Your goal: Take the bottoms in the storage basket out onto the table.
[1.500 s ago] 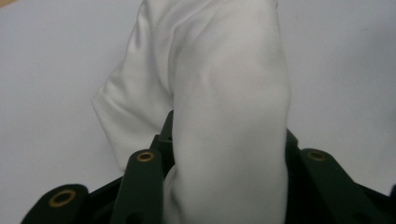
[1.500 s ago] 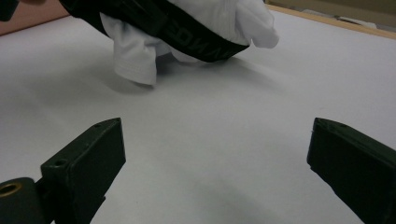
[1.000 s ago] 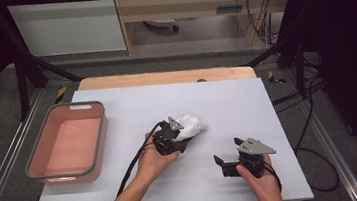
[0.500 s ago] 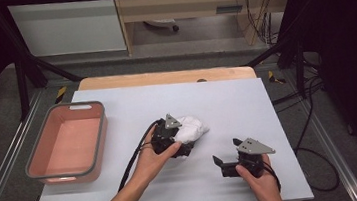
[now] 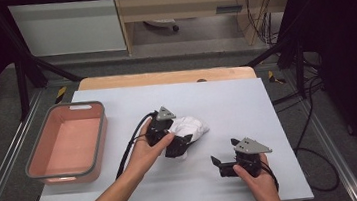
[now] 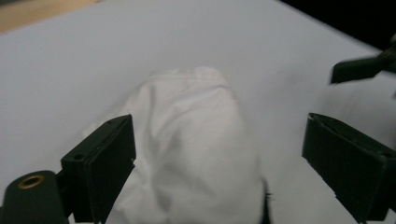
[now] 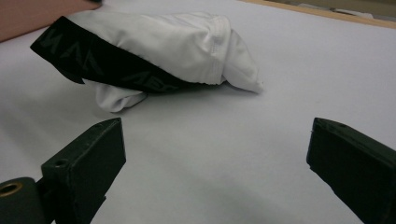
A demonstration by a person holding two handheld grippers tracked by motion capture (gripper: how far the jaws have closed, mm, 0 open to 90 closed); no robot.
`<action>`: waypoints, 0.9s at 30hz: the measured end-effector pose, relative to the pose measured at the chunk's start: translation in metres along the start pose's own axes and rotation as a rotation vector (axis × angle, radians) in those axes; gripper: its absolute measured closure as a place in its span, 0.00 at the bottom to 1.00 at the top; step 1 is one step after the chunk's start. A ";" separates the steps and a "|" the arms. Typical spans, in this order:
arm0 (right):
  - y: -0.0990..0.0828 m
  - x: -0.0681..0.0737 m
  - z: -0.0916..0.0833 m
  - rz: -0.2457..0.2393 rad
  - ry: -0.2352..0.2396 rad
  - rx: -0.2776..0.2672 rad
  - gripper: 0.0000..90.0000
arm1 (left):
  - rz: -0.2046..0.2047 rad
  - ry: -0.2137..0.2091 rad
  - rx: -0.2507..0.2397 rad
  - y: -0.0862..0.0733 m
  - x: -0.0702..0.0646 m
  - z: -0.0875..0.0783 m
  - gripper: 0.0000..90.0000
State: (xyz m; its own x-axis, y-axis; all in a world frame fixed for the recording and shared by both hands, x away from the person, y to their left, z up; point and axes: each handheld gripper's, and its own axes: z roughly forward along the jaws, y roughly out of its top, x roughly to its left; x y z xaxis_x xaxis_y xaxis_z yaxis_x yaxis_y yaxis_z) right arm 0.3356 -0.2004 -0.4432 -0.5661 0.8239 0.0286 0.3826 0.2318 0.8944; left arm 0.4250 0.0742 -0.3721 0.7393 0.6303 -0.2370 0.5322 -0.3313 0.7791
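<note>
A wide table (image 5: 247, 103) covered in pale lilac-white is filling the middle of the high view. At its left edge a salmon-pink tub with a grey rim (image 5: 100, 134) is sitting. Near the centre of the table a bundled white garment (image 5: 192, 126) is lying; in the right gripper view it is showing a black band with faint lettering (image 7: 107, 60) running along its lower edge.

The person's left forearm is reaching in from the bottom edge, angling up and to the right, with the hand wrapping around the left gripper (image 5: 179, 145), which is hovering right at the near side of the garment. Its jaws have just been opening and are now standing wide apart; in the left gripper view the white cloth (image 6: 196, 154) is lying between them, touching the left jaw, with clear space before the right jaw.

The right hand is coming in at the lower right, holding the right gripper (image 5: 218, 165) low over the table, pointing left. Its jaws are standing wide apart over bare table, with the garment a little way beyond them.
</note>
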 end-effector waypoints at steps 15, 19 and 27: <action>-0.001 0.000 -0.005 -0.001 -0.015 -0.004 0.05 | 0.072 0.159 -0.005 0.009 0.016 -0.032 0.09; -0.001 0.000 -0.005 -0.005 -0.018 0.004 0.05 | 0.089 0.176 -0.034 0.014 0.014 -0.046 0.08; 0.000 0.004 -0.007 -0.024 -0.004 -0.002 0.05 | 0.107 0.237 -0.048 0.011 0.027 -0.077 0.08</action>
State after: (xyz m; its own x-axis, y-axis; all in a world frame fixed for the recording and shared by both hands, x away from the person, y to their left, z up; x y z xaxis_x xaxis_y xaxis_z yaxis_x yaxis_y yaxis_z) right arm 0.3282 -0.2004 -0.4397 -0.5721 0.8202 0.0058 0.3677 0.2501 0.8957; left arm 0.4188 0.1411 -0.3254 0.6698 0.7424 -0.0134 0.4316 -0.3745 0.8206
